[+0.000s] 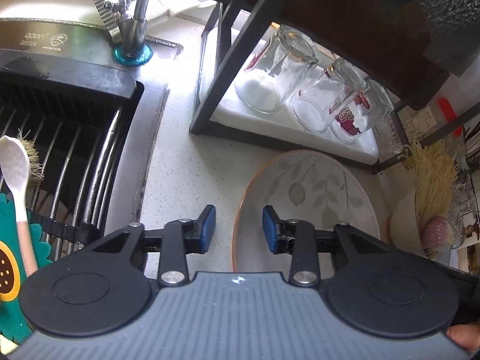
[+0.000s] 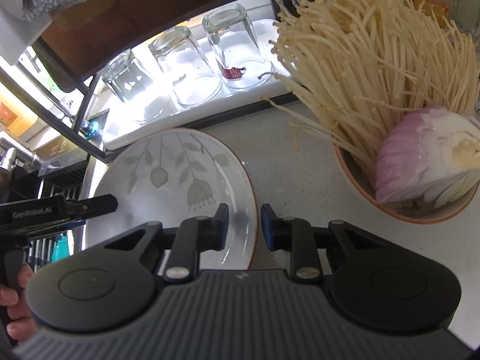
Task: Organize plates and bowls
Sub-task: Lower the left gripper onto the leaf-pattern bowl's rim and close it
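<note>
A white plate (image 1: 312, 192) with a grey leaf pattern and an orange rim lies flat on the speckled counter. My left gripper (image 1: 239, 229) is open, its jaws straddling the plate's left rim. The plate also shows in the right wrist view (image 2: 177, 177). My right gripper (image 2: 244, 225) is open, its jaws straddling the plate's right rim. The left gripper (image 2: 99, 204) shows at the plate's far side there. An orange-rimmed bowl (image 2: 399, 210) at the right holds enoki mushrooms (image 2: 375, 48) and a cut onion (image 2: 426, 162). The bowl also shows in the left wrist view (image 1: 405, 225).
A black-framed rack (image 1: 228, 30) stands behind the plate, with three upturned glasses (image 1: 279, 66) on a white tray (image 2: 192, 111). A sink with a dish rack (image 1: 69, 138), faucet (image 1: 141, 15) and white spoon (image 1: 15, 174) lies to the left.
</note>
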Demonstrator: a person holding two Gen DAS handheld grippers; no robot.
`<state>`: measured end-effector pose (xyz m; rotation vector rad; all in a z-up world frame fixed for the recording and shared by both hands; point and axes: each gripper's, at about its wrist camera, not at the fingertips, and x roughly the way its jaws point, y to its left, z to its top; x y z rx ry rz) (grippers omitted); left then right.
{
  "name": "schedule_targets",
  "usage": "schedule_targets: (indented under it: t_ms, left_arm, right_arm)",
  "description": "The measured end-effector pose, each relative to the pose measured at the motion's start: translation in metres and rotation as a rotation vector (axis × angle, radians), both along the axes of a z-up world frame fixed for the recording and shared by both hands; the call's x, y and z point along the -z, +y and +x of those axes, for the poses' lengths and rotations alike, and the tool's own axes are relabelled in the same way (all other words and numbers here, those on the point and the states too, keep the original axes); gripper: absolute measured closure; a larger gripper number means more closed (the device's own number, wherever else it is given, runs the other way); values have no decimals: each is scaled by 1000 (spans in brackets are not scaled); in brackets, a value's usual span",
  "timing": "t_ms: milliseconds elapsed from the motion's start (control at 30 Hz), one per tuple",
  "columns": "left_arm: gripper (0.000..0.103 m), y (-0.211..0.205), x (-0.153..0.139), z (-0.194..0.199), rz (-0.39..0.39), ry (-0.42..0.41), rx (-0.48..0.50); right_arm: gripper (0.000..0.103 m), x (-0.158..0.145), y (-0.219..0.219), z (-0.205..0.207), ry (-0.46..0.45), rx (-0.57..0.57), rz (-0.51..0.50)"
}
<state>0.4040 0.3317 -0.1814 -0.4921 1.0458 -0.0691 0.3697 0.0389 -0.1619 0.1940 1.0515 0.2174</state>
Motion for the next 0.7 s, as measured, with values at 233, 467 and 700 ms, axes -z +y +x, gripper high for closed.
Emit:
schedule_targets:
  t_ms: [233,467,700]
  left_arm:
    - [87,-2,4,-1,-6,-13,13]
    - [92,2,-5,-8,-2,-40,18]
    - [92,10,-20,-17,9,-71,9]
  right_arm:
    - [82,1,3,-1,-1,17,-8]
    - [84,-6,4,-3,-24,17,-39]
    - [87,-13,0,-11,-40,20,14]
